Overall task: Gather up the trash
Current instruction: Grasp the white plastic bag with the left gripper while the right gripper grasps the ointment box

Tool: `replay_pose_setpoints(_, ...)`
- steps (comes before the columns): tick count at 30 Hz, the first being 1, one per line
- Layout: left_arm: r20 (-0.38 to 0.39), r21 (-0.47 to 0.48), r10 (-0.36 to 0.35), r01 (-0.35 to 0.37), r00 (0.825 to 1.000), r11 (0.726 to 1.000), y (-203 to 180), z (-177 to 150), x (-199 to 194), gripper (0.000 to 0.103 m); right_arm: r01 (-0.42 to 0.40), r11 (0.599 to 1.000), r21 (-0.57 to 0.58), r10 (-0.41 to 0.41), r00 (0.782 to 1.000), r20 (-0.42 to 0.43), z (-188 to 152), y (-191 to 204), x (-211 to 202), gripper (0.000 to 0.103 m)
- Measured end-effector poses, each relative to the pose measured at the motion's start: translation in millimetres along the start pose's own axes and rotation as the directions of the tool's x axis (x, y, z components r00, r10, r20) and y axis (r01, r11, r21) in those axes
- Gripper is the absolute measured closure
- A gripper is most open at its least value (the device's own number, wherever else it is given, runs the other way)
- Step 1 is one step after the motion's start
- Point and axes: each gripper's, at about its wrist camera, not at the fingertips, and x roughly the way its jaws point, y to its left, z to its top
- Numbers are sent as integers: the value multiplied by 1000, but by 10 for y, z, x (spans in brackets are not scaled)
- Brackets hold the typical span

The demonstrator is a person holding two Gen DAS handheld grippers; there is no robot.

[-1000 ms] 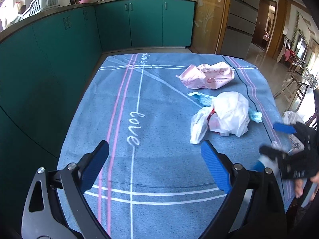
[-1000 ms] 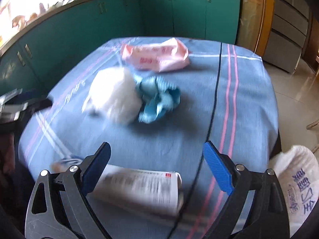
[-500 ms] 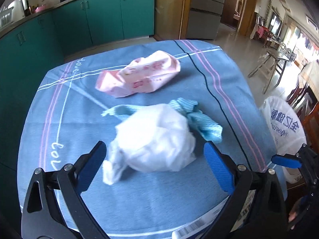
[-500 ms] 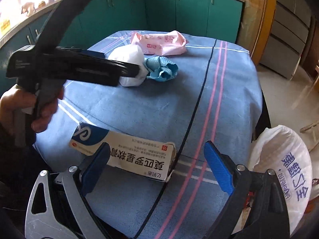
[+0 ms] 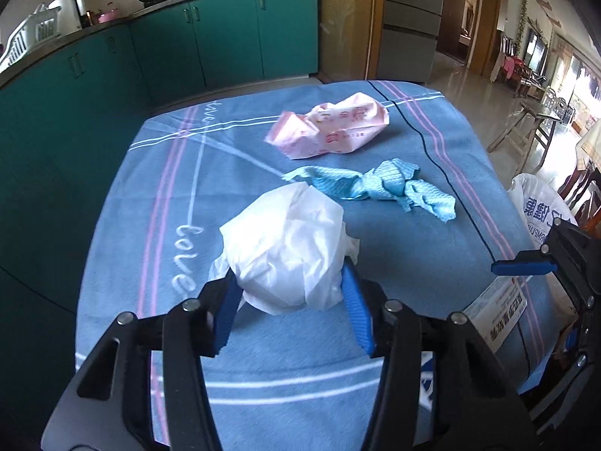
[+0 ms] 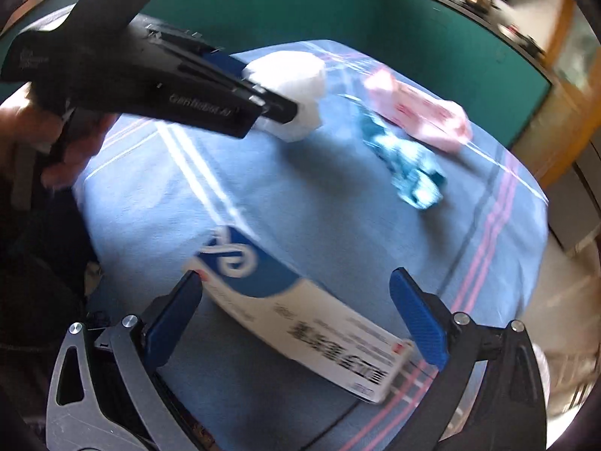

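Left tool (image 5: 289, 293) has its blue pads pressed against both flanks of the white crumpled wad (image 5: 287, 248), gripping it at the near middle of the bench (image 5: 124, 203); whether the wad is lifted or resting on the cloth cannot be told. From the right wrist view the same wad (image 6: 289, 86) sticks out past the tip of the left tool (image 6: 278, 109), whose black body carries pale lettering too blurred to read.

Right tool (image 6: 296, 308) is spread wide, its fingers on either side of a white and blue carton (image 6: 296, 312) lying flat on the cloth near the bench's front edge; the pads do not touch it. The carton bears a white swirl logo on its blue end and dark printed characters, smeared by motion. In the left wrist view the carton (image 5: 496, 312) lies just beside the right tool (image 5: 526, 263).

Beyond the wad lies a twisted teal cloth (image 5: 379, 188), and farther back a crumpled pink wrapper (image 5: 330, 131) with red print. The blue bench cover carries pink and white stripes and the word "love" in white script. A white plastic bag (image 5: 533, 203) with blue characters hangs off the bench's right side; its contents are hidden.
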Motion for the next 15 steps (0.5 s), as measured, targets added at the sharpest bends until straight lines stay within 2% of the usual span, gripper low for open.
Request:
replay_pose_setpoints(2, 6, -7, 13, -13, 1000, 1000, 81, -46, -70, 50, -23, 999, -46, 23, 1000, -18, 28, 55, 43, 5)
replay_pose_setpoints(4, 11, -20, 29, -29, 1000, 999, 171, -75, -131, 50, -10, 997, -75, 7, 999, -39, 38, 105, 123, 5)
replay_pose_setpoints(8, 20, -49, 48, -47, 999, 998, 311, -130, -231, 49, -1, 999, -42, -1, 999, -48, 134, 24, 271, 5)
replay_pose_setpoints(11, 26, -63, 59, -57, 998, 996, 395, -175, -287, 49, -27, 999, 43, 28, 999, -19, 231, -102, 333, 5)
replay_pose_setpoints(15, 27, -78, 63, -61, 998, 995, 461, -212, -324, 49, 19, 975, 221, -14, 1000, -24, 280, -304, 434, 5)
